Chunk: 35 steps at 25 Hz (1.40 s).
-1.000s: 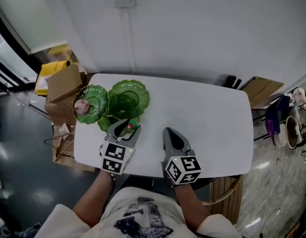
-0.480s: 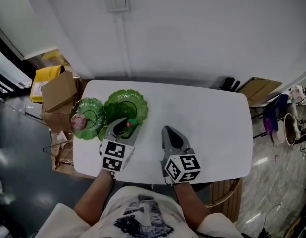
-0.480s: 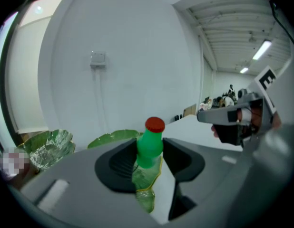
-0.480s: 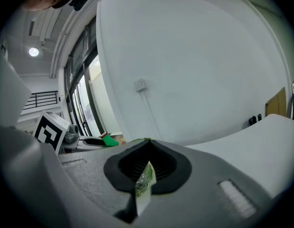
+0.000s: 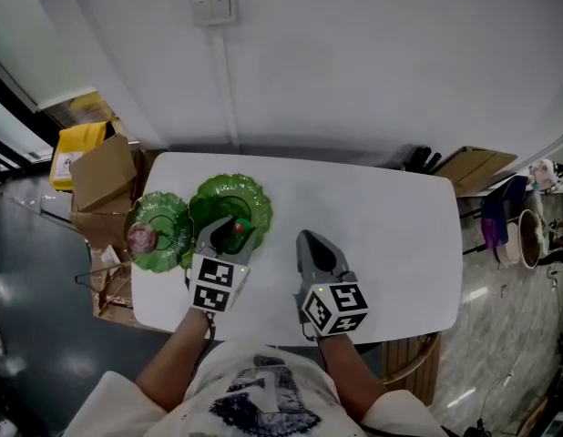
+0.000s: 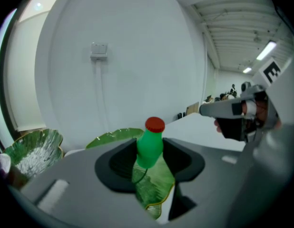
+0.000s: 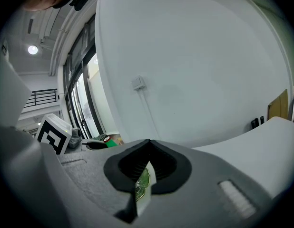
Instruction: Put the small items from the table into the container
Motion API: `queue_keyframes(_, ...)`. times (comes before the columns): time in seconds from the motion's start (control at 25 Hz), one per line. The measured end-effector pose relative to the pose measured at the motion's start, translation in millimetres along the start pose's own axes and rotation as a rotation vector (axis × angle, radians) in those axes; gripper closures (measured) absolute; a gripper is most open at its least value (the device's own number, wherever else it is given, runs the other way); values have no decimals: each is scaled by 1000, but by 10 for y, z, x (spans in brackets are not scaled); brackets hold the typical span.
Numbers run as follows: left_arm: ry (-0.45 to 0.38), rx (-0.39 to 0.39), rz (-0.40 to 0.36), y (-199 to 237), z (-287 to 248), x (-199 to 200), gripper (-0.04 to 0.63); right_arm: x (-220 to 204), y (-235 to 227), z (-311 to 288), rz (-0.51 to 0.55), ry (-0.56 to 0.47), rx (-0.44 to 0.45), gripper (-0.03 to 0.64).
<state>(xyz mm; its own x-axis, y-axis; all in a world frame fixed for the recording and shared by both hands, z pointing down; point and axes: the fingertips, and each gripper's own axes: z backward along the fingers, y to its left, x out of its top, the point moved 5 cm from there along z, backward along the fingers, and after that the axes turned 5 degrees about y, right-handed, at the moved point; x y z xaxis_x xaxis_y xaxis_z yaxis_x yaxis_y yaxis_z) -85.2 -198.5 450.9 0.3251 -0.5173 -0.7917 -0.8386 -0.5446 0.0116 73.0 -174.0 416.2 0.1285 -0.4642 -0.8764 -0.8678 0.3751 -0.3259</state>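
One little green bottle [image 6: 150, 148] with a red cap was gripped in the left gripper's [image 5: 234, 228] fingers, over the bigger leaf dish [image 5: 229, 197]. One smaller leaf dish [image 5: 165, 224] sat beside it. The right gripper [image 5: 309, 240] hung over the white worktop [image 5: 391, 226], fingers clenched on nothing.

We see a small bottle [image 6: 149, 148] with a bright green body and a red cap. It sits against the black pads and grey shell of the left gripper [image 5: 232, 226]. The right gripper [image 5: 307, 238] is the same grey and black, and both bear black-and-white square markers. The table [image 5: 391, 235] is plain white. The larger dish [image 5: 236, 192] and the smaller dish [image 5: 168, 217] are green with a veined leaf pattern, and the smaller one holds a pinkish item [image 5: 141, 238]. Beside the table we note a brown cardboard box [image 5: 104, 173] and a yellow box [image 5: 67, 144].
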Motion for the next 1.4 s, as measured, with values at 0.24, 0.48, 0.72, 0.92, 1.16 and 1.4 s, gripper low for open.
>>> queue_keyframes(0.24,21,-6,4,65,-134,-18,427,-1,-68,-120,-5,15,-4,620)
queue_keyframes(0.48,47,-5,-1,121,-244,-20,428,3,-98,-212,-8,25,-3,620)
queue_keyframes(0.72,77,-12,-5,149,-338,-52,428,-14,-138,-288,-20,37,-4,620)
queue_keyframes(0.92,74,-9,-11,154,-363,-39,427,-18,-151,-325,-23,40,-2,620)
queue_keyframes(1.16,69,-12,-14,153,-383,-30,426,-17,-158,-364,-26,42,-1,620)
queue_keyframes(1.4,69,3,-10,181,-401,-35,426,-16,-150,-404,-29,44,4,620)
